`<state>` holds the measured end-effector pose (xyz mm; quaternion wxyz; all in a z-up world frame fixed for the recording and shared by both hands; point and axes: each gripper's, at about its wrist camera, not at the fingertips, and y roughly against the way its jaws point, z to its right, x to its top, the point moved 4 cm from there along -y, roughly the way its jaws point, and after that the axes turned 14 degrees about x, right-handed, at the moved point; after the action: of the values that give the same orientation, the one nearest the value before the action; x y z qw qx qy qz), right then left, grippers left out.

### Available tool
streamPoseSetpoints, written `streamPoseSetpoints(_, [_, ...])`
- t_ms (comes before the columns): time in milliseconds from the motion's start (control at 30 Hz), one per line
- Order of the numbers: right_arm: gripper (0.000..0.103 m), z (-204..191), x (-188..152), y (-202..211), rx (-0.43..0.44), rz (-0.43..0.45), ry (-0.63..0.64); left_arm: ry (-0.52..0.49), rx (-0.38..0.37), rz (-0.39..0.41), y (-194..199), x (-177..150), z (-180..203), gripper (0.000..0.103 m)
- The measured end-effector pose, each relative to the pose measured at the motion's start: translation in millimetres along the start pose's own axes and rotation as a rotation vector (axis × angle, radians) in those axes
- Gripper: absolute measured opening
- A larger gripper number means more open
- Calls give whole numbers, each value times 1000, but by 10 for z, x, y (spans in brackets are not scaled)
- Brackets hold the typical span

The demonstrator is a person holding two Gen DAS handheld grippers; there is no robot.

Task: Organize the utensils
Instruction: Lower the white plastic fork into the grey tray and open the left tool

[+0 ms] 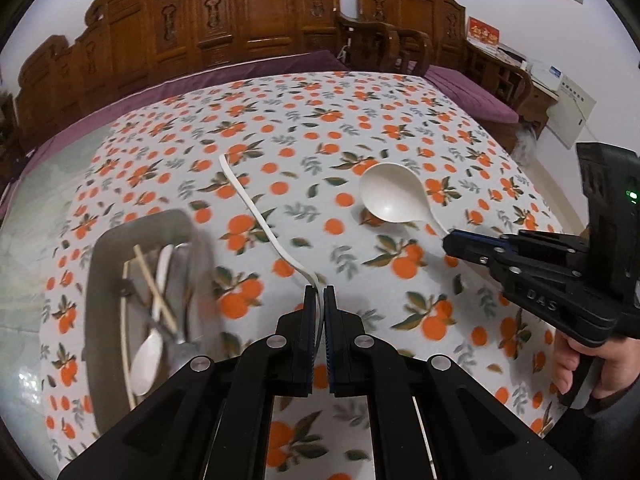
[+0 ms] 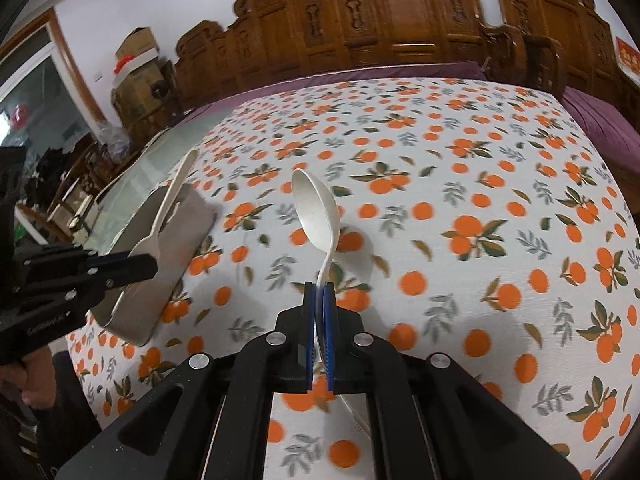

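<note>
My left gripper (image 1: 319, 290) is shut on the wide end of a white flat spatula (image 1: 260, 216), whose thin handle reaches out over the table. In the right wrist view the left gripper (image 2: 150, 266) holds this spatula (image 2: 168, 204) above the grey tray (image 2: 188, 236). My right gripper (image 2: 319, 286) is shut on the handle of a white ladle (image 2: 316, 212), its bowl raised above the cloth. From the left wrist view, the right gripper (image 1: 450, 242) and ladle (image 1: 390, 192) are to the right. The grey tray (image 1: 94, 320) holds chopsticks (image 1: 154, 288), a white spoon (image 1: 146, 356) and a metal utensil (image 1: 182, 344).
An orange-print tablecloth (image 2: 460, 200) covers the table. A carved wooden bench (image 1: 260, 12) with purple cushions (image 1: 472, 92) lines the far side. A person's hand (image 1: 576, 364) grips the right tool. Cardboard boxes (image 2: 136, 60) stand at the far left.
</note>
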<state>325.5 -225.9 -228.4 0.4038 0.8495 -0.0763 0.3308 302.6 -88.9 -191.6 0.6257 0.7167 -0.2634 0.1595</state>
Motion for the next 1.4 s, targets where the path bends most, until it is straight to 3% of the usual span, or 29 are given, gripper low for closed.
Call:
streamPoseSetpoints(767, [5,-851,-131,-151,30,-16,93,58,42,-67,-99,-353,-918,3])
streamPoseSetpoints(1200, [5,-1102,-115,-317,25,-34,103,18,-26,-162,-393,-590,-1107,3])
streamPoseSetpoints(1300, [5,-1193,-44,-338,44,-25,98,14,-13,-161,-409,-618,-1165,10])
streamPoseSetpoints(1400, [5,-1326,41,-412,68,-20,101,23,10,-142,-360,-607,-1246,26])
